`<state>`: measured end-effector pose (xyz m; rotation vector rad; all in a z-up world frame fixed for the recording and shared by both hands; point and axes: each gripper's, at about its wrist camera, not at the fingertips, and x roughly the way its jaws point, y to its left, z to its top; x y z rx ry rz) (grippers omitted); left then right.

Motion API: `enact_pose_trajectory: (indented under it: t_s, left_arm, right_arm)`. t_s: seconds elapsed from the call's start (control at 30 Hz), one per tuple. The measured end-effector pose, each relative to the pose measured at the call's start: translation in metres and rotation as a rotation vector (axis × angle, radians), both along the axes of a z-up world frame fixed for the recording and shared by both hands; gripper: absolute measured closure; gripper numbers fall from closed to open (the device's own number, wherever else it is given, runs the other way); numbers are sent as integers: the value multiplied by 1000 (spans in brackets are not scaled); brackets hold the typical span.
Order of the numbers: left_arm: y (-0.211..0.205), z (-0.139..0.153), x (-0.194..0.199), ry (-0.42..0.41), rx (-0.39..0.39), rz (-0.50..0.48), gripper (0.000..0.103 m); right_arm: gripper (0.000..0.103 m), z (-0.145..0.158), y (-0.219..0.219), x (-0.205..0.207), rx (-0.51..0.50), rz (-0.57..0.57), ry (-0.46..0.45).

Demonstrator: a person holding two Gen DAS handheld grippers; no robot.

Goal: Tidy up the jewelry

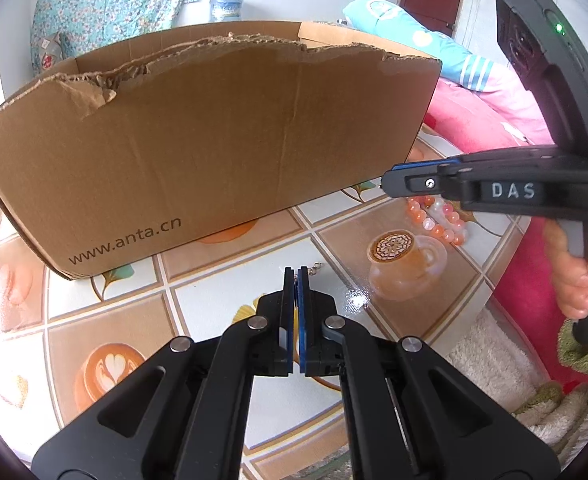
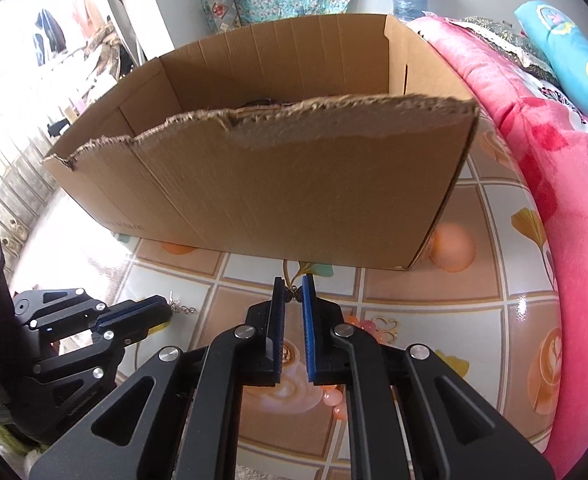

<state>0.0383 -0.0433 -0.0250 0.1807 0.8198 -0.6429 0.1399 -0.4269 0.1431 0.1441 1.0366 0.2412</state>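
Keeping the left claw [image 1: 296, 276] low over the patterned tablecloth [image 1: 214, 300], fingers pressed almost together with only a sliver of gap. Seeing a short metal chain [image 1: 316, 268] lying on the cloth just beyond and right of those fingertips, its long axis running out and away from the tip. Not managing to tell whether the near end is pinched or merely touching.

Holding the right claw [image 2: 295, 284] with its blue pads narrowly apart, clamping a small bronze charm [image 2: 296, 295] right at the fingertips. Noting the charm's long axis lying crosswise, from one pad to the other, touching both.

Finding a bead bracelet [image 1: 438, 220] of orange, pink and white beads directly beneath the right claw, resting on the cloth, its loop stretching back under the fingers toward the handle.

Facing a cardboard box [image 1: 214, 140] ahead of both claws, open at the top, torn along the near upper edge, its long side lying crossways to both pairs of fingers. Spotting something dark inside near the bottom, too hidden to name.

Passing a pink blanket [image 2: 554, 200] off to the right of the right claw.
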Motion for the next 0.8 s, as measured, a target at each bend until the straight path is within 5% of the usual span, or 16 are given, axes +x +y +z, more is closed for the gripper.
enact_pose_trajectory:
  t_s: [0.37, 0.8]
  left_arm:
    - [-2, 33, -14, -62, -37, -3, 102]
    - [6, 145, 10, -143, -244, -54, 102]
  right_arm:
    - [94, 29, -1, -15, 64, 15, -82]
    - [94, 127, -15, 1, 167, 35, -300]
